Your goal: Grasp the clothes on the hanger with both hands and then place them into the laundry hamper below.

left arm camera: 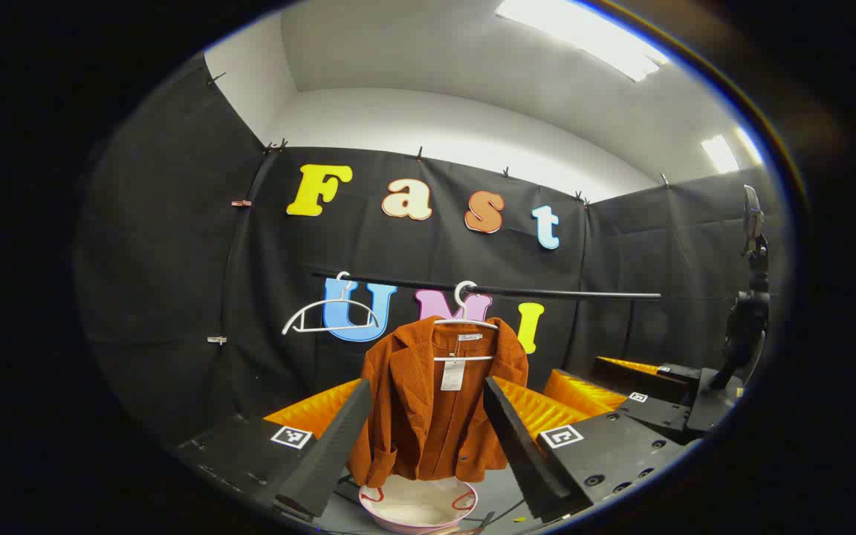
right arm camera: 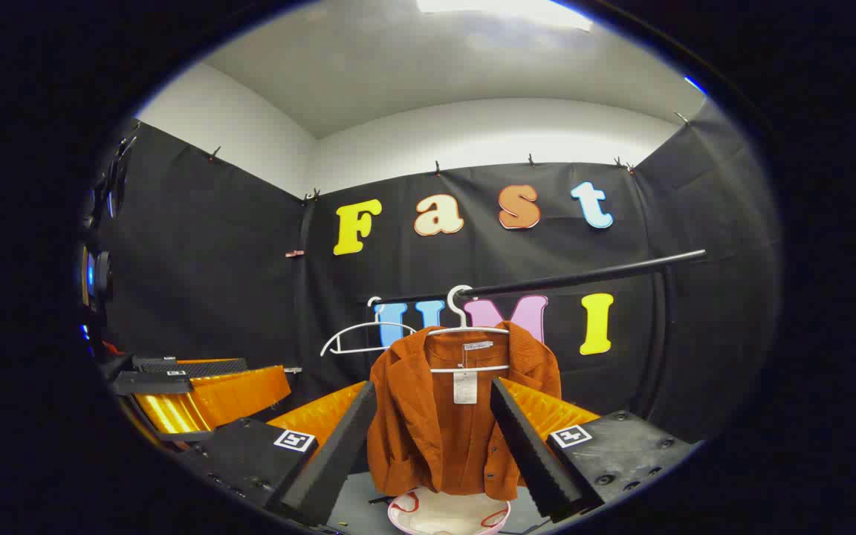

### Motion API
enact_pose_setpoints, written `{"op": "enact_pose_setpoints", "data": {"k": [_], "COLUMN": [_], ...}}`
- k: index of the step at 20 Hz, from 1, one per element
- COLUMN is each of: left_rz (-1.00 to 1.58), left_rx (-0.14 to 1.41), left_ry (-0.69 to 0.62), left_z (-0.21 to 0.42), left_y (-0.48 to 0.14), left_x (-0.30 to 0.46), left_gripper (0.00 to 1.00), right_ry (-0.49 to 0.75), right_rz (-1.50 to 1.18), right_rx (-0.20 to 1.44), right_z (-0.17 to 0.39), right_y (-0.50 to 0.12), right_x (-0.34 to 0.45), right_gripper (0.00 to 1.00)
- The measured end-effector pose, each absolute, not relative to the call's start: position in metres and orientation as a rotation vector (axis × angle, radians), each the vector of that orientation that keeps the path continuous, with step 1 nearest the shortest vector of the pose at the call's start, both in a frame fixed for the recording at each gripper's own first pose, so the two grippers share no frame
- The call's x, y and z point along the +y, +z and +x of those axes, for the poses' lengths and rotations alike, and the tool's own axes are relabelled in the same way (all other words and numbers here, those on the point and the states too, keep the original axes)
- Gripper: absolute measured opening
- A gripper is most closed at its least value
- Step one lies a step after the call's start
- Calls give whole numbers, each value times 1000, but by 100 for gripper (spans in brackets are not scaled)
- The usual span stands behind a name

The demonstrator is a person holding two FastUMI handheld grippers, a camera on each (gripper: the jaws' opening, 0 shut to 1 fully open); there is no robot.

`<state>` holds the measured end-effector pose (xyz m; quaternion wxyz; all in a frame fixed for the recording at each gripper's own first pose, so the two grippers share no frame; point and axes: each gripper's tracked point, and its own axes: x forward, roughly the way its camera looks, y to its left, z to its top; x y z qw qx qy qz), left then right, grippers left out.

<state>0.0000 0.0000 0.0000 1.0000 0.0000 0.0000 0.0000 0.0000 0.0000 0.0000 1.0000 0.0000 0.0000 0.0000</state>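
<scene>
A rust-orange corduroy jacket [left arm camera: 435,409] hangs open-fronted on a white plastic hanger [left arm camera: 465,319], its ribbed cloth falling in soft vertical folds, with a pale tag [left arm camera: 452,375] dangling at the neck. The hanger hooks over a thin, dark, round rail [left arm camera: 547,292] that runs across the black cloth wall. A second white hanger [left arm camera: 331,312], bare, hangs on the same rail further along, well apart from the jacket. Directly below the jacket's hem sits a round, pale laundry hamper [left arm camera: 418,509] with a smooth rim and red handles at either side; the hem hangs just above its opening.

In the left gripper view the left gripper [left arm camera: 428,438] points level at the jacket, its two long wedge-shaped fingers spread wide to either side of the garment and not touching it. Its blocky body carries square printed markers and ribbed orange side panels. The right gripper [left arm camera: 651,386] shows off to the side, farther away.

In the right gripper view the right gripper [right arm camera: 435,446] faces the jacket [right arm camera: 458,416] likewise, fingers spread apart and framing the cloth without contact, above the hamper [right arm camera: 449,516]. The left gripper [right arm camera: 190,386] lies off to the side, near the wall.
</scene>
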Motion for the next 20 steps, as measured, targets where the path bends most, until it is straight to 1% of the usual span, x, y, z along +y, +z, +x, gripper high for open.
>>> {"op": "enact_pose_setpoints", "data": {"k": [5,6,7,12,13,14,20], "left_rz": [1,4,3,7,8,9,8], "left_rx": [-8,-11,-14,-11,-11,-9,-16], "left_ry": [43,55,62,63,60,55,12], "left_z": [-9,-10,-11,-14,-15,-16,-14], "left_y": [5,5,5,4,5,4,1], "left_x": [2,4,6,0,0,-2,-8], "left_gripper": [95,97,95,95,97,95,95], "right_ry": [50,55,58,48,45,42,0], "right_rz": [4,8,8,16,15,13,-4], "right_rx": [35,34,28,11,14,17,26], "right_z": [2,1,2,-1,-2,-3,-9], "right_y": [-11,-10,-9,-3,-4,-5,-8], "right_x": [8,9,8,3,2,1,-3], "right_gripper": [99,99,99,99,99,99,99]}}
